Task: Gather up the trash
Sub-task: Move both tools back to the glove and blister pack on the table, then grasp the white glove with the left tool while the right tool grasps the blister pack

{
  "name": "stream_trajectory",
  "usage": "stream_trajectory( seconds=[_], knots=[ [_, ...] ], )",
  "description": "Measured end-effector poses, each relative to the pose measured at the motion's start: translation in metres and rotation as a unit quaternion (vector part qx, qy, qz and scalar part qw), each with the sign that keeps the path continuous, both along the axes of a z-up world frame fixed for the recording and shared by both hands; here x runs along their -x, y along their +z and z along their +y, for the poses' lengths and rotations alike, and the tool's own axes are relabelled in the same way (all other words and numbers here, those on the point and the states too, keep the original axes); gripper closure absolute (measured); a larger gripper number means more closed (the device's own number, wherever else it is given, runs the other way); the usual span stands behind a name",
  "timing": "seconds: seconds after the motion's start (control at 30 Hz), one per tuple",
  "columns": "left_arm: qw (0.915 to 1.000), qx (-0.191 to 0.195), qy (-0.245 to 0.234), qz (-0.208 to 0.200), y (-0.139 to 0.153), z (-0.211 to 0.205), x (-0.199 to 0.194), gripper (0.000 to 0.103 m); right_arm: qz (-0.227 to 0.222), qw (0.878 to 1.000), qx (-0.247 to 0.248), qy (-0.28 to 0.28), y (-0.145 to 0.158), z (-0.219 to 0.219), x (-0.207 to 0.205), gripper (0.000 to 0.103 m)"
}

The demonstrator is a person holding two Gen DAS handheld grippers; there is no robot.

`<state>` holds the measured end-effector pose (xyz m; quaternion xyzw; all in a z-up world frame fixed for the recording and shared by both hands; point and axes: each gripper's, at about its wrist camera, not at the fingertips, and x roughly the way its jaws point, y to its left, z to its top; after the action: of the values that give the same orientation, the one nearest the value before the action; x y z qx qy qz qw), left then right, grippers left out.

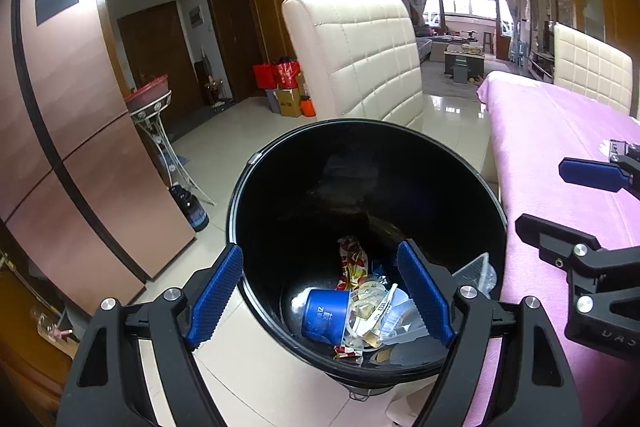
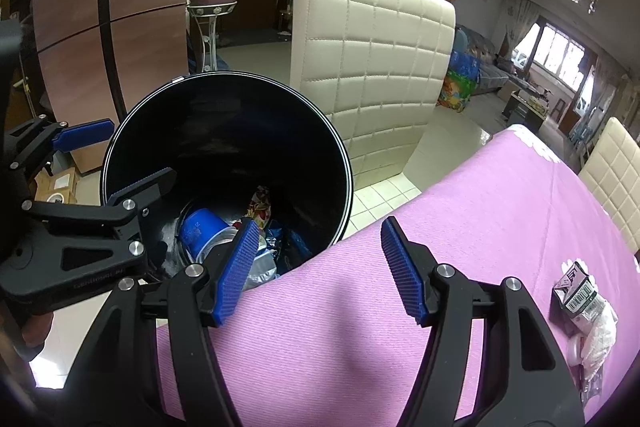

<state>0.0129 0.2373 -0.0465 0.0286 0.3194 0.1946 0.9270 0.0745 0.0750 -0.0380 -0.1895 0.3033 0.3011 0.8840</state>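
A black round trash bin [image 1: 276, 187] stands on the floor by the table's corner; it also shows in the right wrist view [image 2: 224, 131]. Inside lie a blue paper cup [image 1: 324, 313], a red and gold wrapper [image 1: 352, 261] and clear plastic pieces [image 1: 392, 315]. My left gripper [image 1: 320, 301] is open and empty above the bin's near rim. My right gripper [image 2: 318, 273] is open and empty over the pink tablecloth [image 2: 460, 211] next to the bin. A crumpled dark carton [image 2: 572, 297] and white wrapping [image 2: 598, 337] lie on the table at the right.
A cream padded chair [image 1: 360, 59] stands just behind the bin. A second chair [image 2: 616, 171] is at the table's far side. A brown fridge [image 1: 60, 115] and a white metal stand [image 1: 160, 131] are to the left. Tiled floor [image 1: 224, 131] lies beyond.
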Motion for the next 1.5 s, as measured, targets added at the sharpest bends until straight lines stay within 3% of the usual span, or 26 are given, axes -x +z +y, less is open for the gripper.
stream_trajectory(
  seconds=[0.3,0.6,0.93,1.13,1.33,1.43,1.5],
  knots=[
    [0.9994,-0.007,-0.032,0.002,0.002,-0.025,-0.012,0.025,0.004,0.999,0.000,-0.031,-0.001,-0.028,-0.010,0.033],
    [0.9944,-0.011,-0.105,0.000,0.011,-0.086,-0.039,0.025,-0.006,0.991,0.005,-0.136,0.003,-0.108,-0.032,0.029],
    [0.9765,-0.026,-0.214,0.004,0.019,-0.178,-0.069,0.025,-0.008,0.955,0.013,-0.296,0.010,-0.240,-0.058,0.029],
    [0.9610,-0.019,-0.275,0.013,0.023,-0.235,-0.083,0.025,0.049,0.945,0.012,-0.322,-0.006,-0.298,-0.057,0.023],
    [0.9527,-0.035,-0.301,0.024,0.022,-0.282,-0.092,0.025,0.066,0.941,0.018,-0.331,-0.023,-0.320,-0.051,0.022],
    [0.9484,-0.034,-0.314,0.024,0.024,-0.298,-0.098,0.025,0.087,0.941,0.004,-0.328,-0.028,-0.327,-0.057,0.029],
    [0.9442,-0.026,-0.327,0.032,0.025,-0.308,-0.103,0.025,0.095,0.942,-0.004,-0.323,-0.030,-0.330,-0.059,0.042]
  ],
)
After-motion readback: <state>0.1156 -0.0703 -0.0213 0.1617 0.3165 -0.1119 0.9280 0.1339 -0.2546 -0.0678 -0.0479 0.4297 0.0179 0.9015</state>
